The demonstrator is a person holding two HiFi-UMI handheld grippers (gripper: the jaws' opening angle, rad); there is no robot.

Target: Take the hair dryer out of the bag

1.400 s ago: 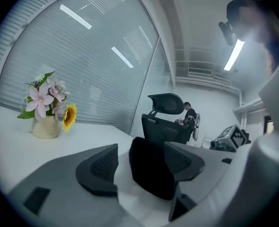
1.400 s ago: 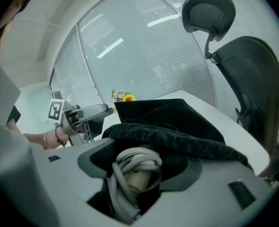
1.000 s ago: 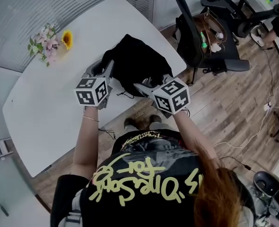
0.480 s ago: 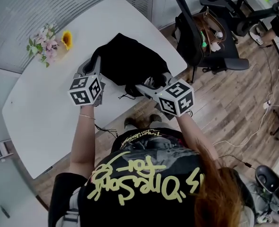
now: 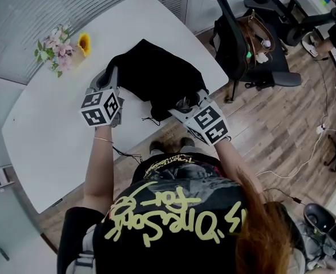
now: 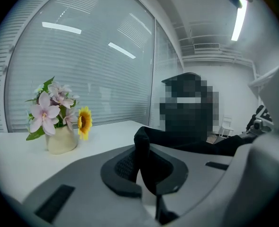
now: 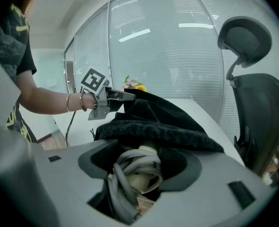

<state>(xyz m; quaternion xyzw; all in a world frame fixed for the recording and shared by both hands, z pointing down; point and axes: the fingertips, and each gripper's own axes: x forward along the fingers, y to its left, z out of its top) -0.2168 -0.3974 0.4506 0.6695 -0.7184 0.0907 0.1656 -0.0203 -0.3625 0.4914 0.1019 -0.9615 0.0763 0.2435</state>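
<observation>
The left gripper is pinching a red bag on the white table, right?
Not quite. The bag is black, not red. The left gripper does pinch a fold of it, and it lies on the white table. The head view shows the colour best.

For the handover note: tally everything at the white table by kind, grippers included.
black bag: 1
vase of flowers: 1
hair dryer: 1
grippers: 2, left gripper and right gripper
Total: 5
</observation>
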